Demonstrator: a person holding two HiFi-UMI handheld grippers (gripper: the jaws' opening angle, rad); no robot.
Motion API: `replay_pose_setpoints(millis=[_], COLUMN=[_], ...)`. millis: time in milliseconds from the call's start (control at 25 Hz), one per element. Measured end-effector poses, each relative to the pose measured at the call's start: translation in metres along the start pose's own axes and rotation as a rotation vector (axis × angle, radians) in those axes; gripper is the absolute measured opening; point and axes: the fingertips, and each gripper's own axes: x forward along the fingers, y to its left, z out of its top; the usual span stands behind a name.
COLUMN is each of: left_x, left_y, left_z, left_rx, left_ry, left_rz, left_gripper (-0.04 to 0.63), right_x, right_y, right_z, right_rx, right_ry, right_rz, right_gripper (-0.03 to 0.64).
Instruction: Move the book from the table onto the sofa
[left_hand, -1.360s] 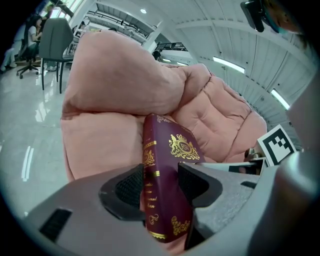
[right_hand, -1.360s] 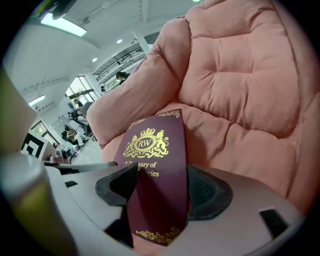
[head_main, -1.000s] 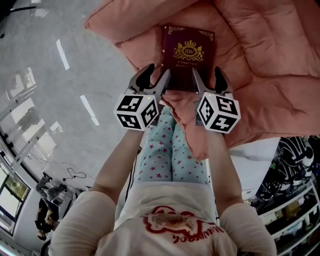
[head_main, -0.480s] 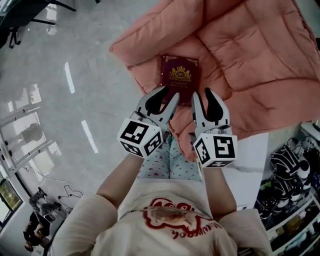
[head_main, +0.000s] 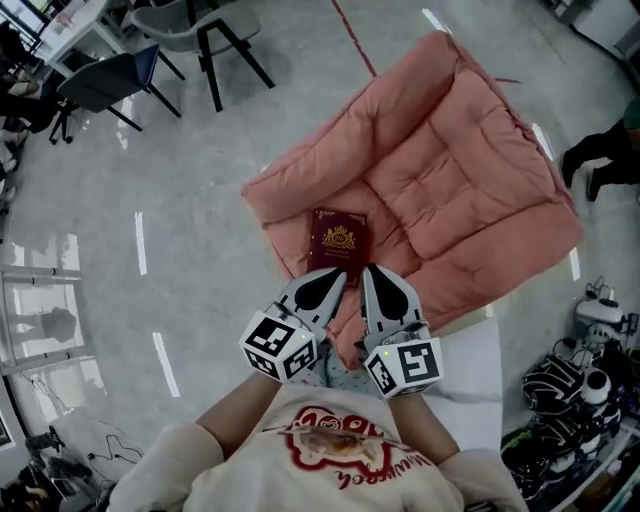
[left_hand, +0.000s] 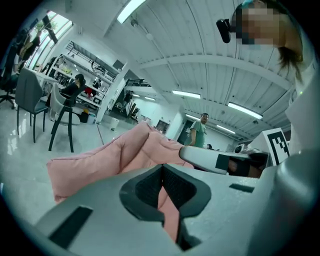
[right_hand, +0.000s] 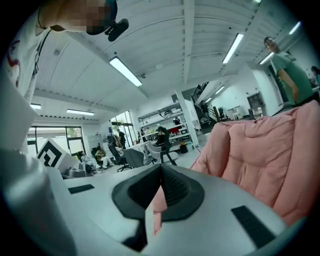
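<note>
Book (head_main: 338, 240): cover print illegibly small

dark chair (head_main: 105, 85) | glossy grey floor (head_main: 120, 190) | bystander (left_hand: 201, 131) in green shirt

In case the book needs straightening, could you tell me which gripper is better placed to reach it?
Left, marginally: the left gripper ends below the middle of the book; the right gripper ends off its corner. Both are shut.
</note>
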Motion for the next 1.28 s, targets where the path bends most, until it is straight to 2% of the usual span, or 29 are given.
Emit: replay_pose_setpoints(millis=[200,360,560,720,920,1280], left_x=[-0.019,-0.038,-0.065,-0.074,-0.093,-0.202], left_y=[-0.038,-0.057,-0.064,-0.074,-0.09,-0.122], left_z=[0.027,0.041,0.027,0.021,0.027,-0.007], left_rx=[0.03,0.043,-0.009,0.014,0.044,0.068], left_ry=[-0.06,-0.127,-0.144,-0.133,-0.176,-0.206], left_rz=[-0.026,0.0,0.046,0.03,0.006,-0.005], left_gripper=[0.005,0.005,0.005,0.005,0.005,0.005], right_x=[-0.025,-0.044,-0.061,-0.074,-0.095,-0.164], right_y=[0.024,0.038,0.052,0.056,0.068,0.157], right_z=[0.025,0.03,0.031,0.031,0.03,0.001], right_rx=[-0.033,-0.063,-0.099,-0.109,-0.106,-0.115], right_ry=[-0.02,-0.017,-0.016,-0.025,-0.044,-0.069], right_rz=[0.063,0.104,0.129,0.121,0.1,0.081], right_gripper=[0.0,0.0,0.0,0.0,0.0,0.0])
